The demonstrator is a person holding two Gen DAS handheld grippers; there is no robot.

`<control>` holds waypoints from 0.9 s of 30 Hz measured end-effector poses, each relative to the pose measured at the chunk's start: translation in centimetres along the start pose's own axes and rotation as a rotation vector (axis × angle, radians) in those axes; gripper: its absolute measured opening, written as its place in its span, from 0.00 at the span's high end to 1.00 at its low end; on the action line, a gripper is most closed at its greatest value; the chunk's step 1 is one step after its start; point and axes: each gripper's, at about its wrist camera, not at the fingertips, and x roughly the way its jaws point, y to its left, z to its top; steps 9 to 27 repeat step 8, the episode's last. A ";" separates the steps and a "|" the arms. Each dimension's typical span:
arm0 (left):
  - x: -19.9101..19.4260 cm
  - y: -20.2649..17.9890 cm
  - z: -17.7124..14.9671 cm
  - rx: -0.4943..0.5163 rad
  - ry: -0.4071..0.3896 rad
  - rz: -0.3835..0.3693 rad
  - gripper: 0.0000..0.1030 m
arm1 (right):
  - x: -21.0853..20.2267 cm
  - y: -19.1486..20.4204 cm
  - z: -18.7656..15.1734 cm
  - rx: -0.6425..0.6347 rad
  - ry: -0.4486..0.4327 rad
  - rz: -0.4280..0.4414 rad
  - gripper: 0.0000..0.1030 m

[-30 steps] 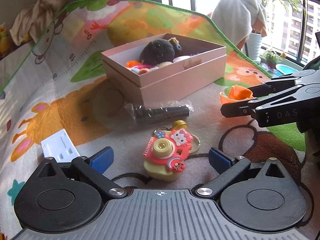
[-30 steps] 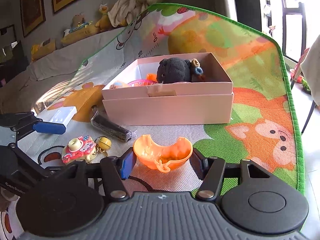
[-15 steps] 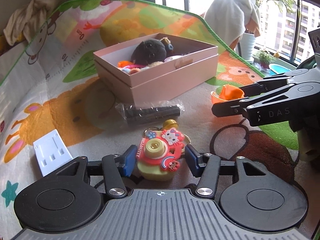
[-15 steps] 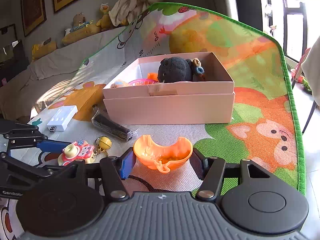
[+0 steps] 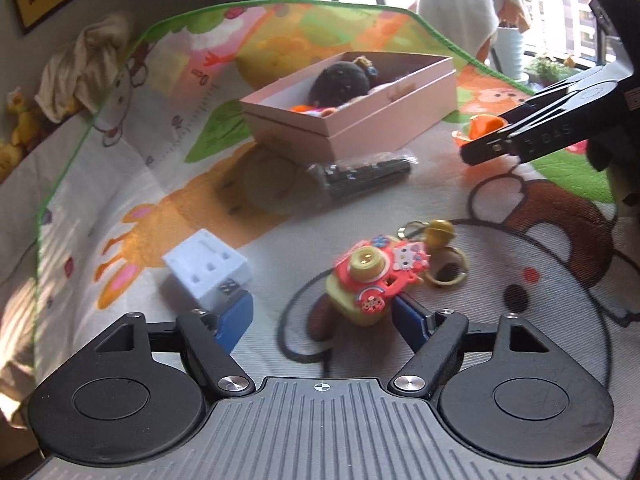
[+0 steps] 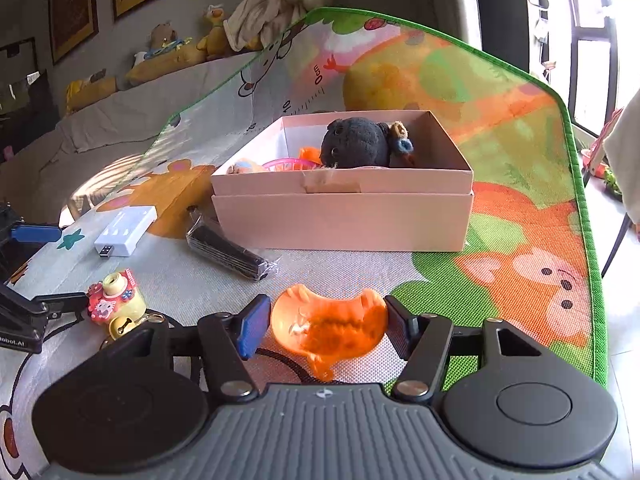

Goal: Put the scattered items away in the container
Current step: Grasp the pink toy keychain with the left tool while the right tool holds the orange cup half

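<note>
A pink box [image 6: 344,216] [image 5: 384,128] stands on the play mat, holding a dark plush [image 6: 356,144] and small toys. My right gripper [image 6: 326,324] is shut on an orange shell-shaped toy [image 6: 328,328], also seen at the right of the left wrist view [image 5: 484,124]. My left gripper [image 5: 324,316] is open; its right finger touches the pink and yellow Hello Kitty camera keychain [image 5: 372,280] [image 6: 116,300], which lies on the mat. A white USB adapter [image 5: 206,268] [image 6: 124,230] lies by the left finger. A black item in clear wrap [image 5: 364,176] [image 6: 228,252] lies before the box.
The mat's green edge [image 6: 580,200] runs along the right, with floor beyond. A cloth [image 6: 276,4] and plush toys [image 6: 172,48] sit on the ledge behind. The right gripper's arm [image 5: 552,128] crosses the right of the left wrist view.
My left gripper opened wide and swung left; the camera keychain now lies by its right finger. My right gripper closed on the orange toy and lifted it slightly.
</note>
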 end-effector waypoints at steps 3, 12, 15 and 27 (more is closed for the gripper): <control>0.1 1.6 -0.5 -0.014 0.011 0.104 0.14 | 0.1 0.0 0.0 -0.003 0.006 -0.001 0.40; -1.1 3.4 -0.3 -0.207 -0.034 -0.133 0.08 | 0.1 0.1 0.0 -0.013 0.011 -0.009 0.40; -1.1 3.4 -0.3 -0.207 -0.034 -0.133 0.08 | 0.1 0.1 0.0 -0.013 0.011 -0.009 0.40; -1.1 3.4 -0.3 -0.207 -0.034 -0.133 0.08 | 0.1 0.1 0.0 -0.013 0.011 -0.009 0.40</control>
